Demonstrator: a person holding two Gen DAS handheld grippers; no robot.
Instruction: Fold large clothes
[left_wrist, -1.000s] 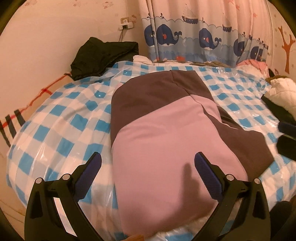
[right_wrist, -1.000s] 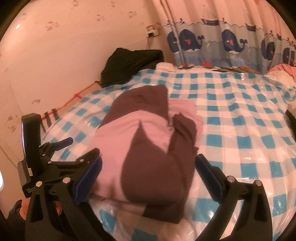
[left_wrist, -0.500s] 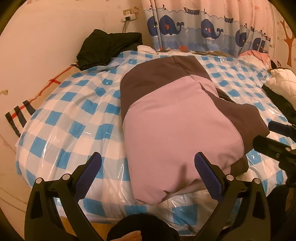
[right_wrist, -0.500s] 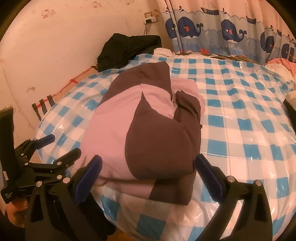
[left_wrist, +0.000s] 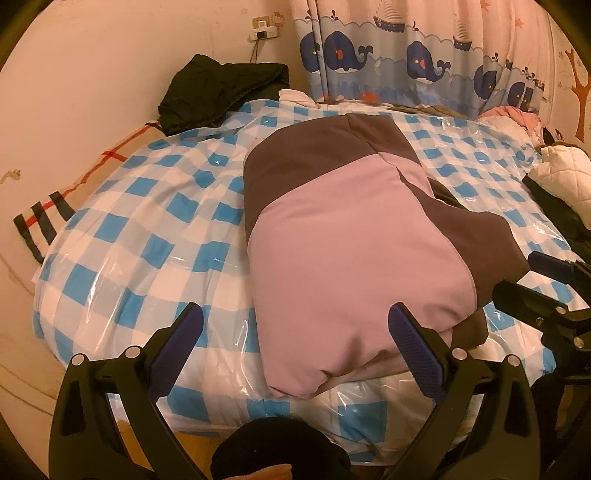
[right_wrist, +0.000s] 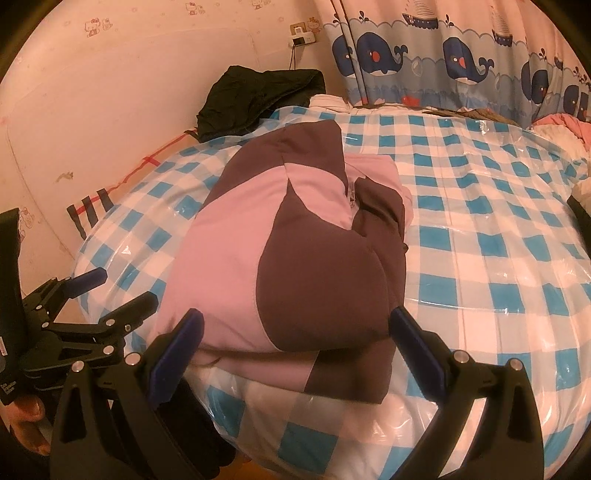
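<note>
Plastic-covered blue-checked bed (left_wrist: 147, 229) | folded pink-brown jacket (left_wrist: 351, 240) | whale curtain (left_wrist: 406, 62)

— What sort of room is this?
— A child's bedroom at home: a bed (left_wrist: 140, 206) under a blue-checked cover fills the view, with a whale-and-boat curtain (left_wrist: 413, 55) at 1 o'clock.
— Anything else?
— Cartoon cat stickers on the pink wall (right_wrist: 96, 27) at 11 o'clock, and dark clothes (right_wrist: 258, 96) heaped beside it.
</note>
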